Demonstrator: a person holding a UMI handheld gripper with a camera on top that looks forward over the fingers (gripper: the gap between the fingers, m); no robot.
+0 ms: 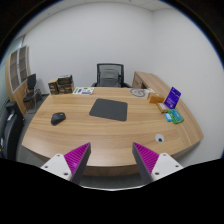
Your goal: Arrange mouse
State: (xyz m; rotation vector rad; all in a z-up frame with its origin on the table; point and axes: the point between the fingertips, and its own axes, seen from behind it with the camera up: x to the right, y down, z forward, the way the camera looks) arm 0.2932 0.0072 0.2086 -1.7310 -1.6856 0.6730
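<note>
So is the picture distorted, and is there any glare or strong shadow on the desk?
Gripper view: strong fisheye bending, so the desk edge curves; lighting is even and soft, with no clear glare on the wood; only faint shadows lie under the mouse and the dark mat; the gripper jaws stand open, in focus.

The camera rides high above the desk's (75, 140) near edge; it faces the chair (109, 75) at the far edge.
</note>
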